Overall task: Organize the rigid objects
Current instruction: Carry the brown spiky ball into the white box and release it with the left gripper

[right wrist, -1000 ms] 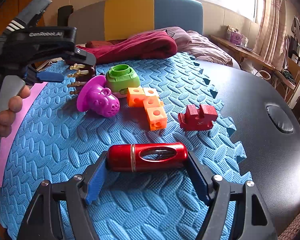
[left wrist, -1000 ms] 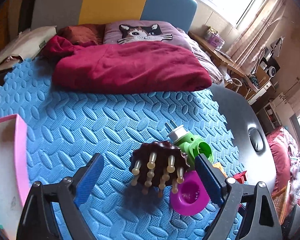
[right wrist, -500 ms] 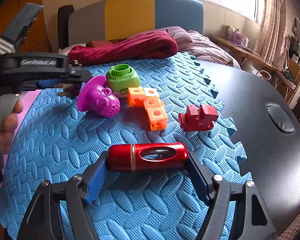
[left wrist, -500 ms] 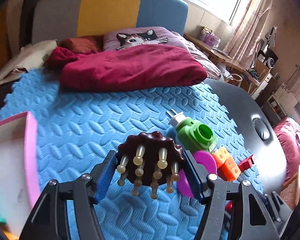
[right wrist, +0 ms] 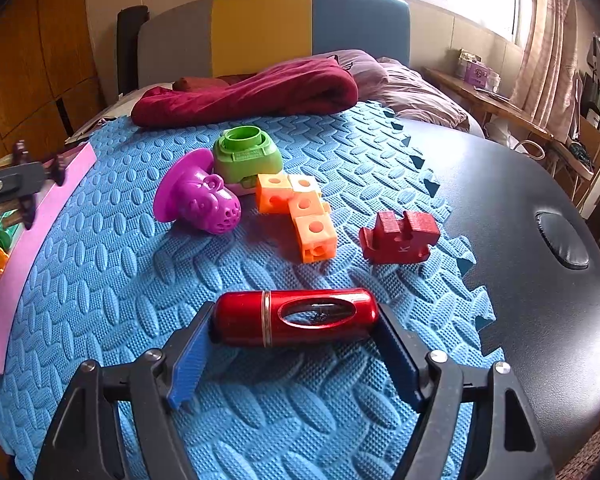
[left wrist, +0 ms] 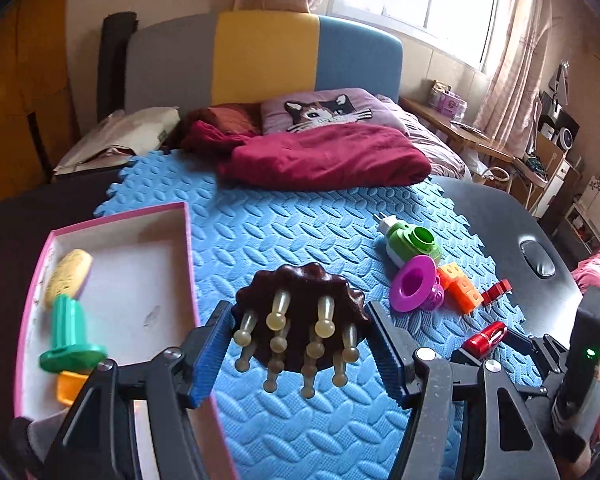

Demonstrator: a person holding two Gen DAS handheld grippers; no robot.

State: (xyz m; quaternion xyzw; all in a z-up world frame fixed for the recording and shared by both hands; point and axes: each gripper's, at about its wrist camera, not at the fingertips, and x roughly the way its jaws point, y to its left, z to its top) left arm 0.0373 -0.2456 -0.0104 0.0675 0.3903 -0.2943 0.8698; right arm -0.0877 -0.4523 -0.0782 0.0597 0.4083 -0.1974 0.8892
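We see the left gripper [left wrist: 300, 344] clamping the brown scalp massager [left wrist: 300, 312] just right of the pink box [left wrist: 188, 248]; further right, the right gripper [right wrist: 296, 344] fingers squeeze a red cylinder [right wrist: 296, 317] on the blue foam mat [right wrist: 340, 420].

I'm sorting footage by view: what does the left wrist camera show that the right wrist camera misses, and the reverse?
Only the left wrist view shows the brown massage comb clamped in the left hand-held gripper, the pink box's interior and the cat pillow.

Only the right wrist view shows the purple toy's perforated body.

Both show the red cylinder between the right hand-held gripper's fingers, the orange blocks and the green piece.
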